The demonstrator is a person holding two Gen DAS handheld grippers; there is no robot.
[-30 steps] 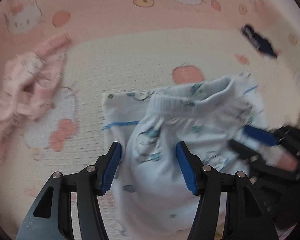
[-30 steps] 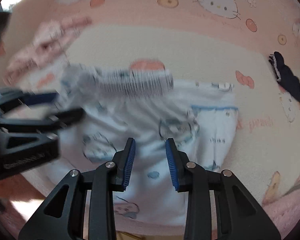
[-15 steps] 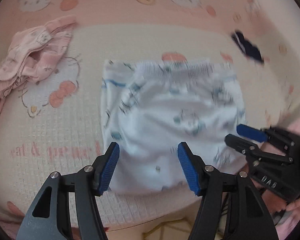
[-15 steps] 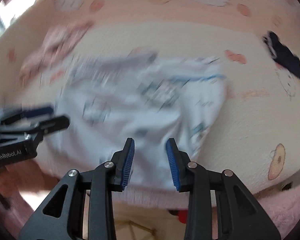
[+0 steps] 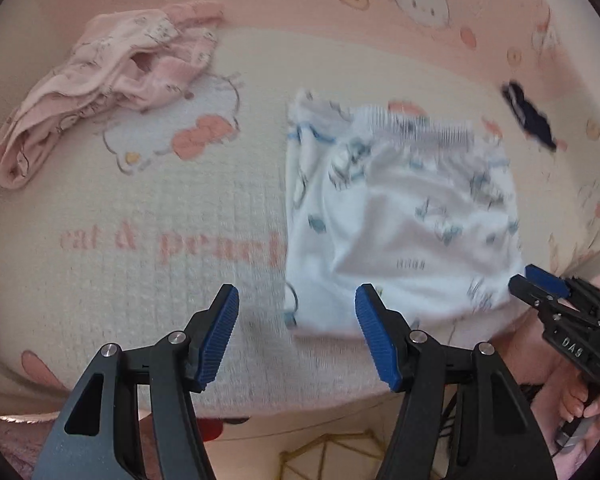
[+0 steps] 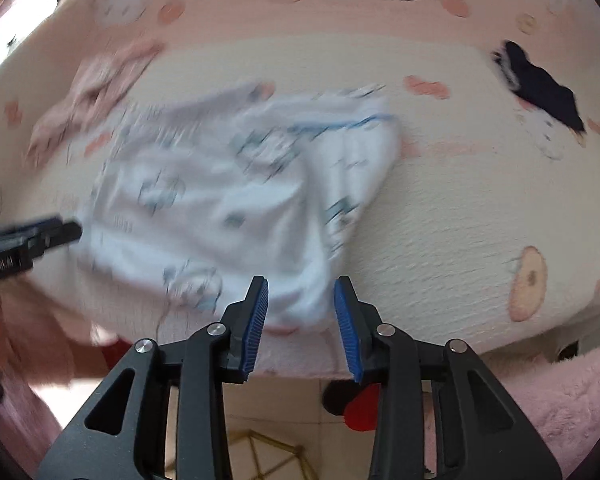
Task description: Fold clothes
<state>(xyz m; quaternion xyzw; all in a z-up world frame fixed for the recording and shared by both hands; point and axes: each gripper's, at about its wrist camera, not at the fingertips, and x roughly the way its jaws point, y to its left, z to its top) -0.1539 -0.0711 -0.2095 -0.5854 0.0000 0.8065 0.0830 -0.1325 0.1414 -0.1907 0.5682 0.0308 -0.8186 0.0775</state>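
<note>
Left wrist view: the left gripper (image 5: 296,332) hangs wide, holding nothing, over the white shorts (image 5: 400,216) near the blanket's (image 5: 140,280) front edge. Right wrist view: the right gripper (image 6: 300,316), partly spread, grips nothing; the fold looks laid, another garment probably next.

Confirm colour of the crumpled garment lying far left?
Pale pink garment with faint prints; left wrist view shows it best.

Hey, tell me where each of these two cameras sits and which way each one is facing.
Left wrist view: on the left gripper, looking steeply down at the blanket; jaws open and empty, the right gripper and some fingers at its right edge.
Right wrist view: on the right gripper, looking down; jaws open, the left gripper at its left edge.
Both share the white folded garment, the pink garment and a dark item.
</note>
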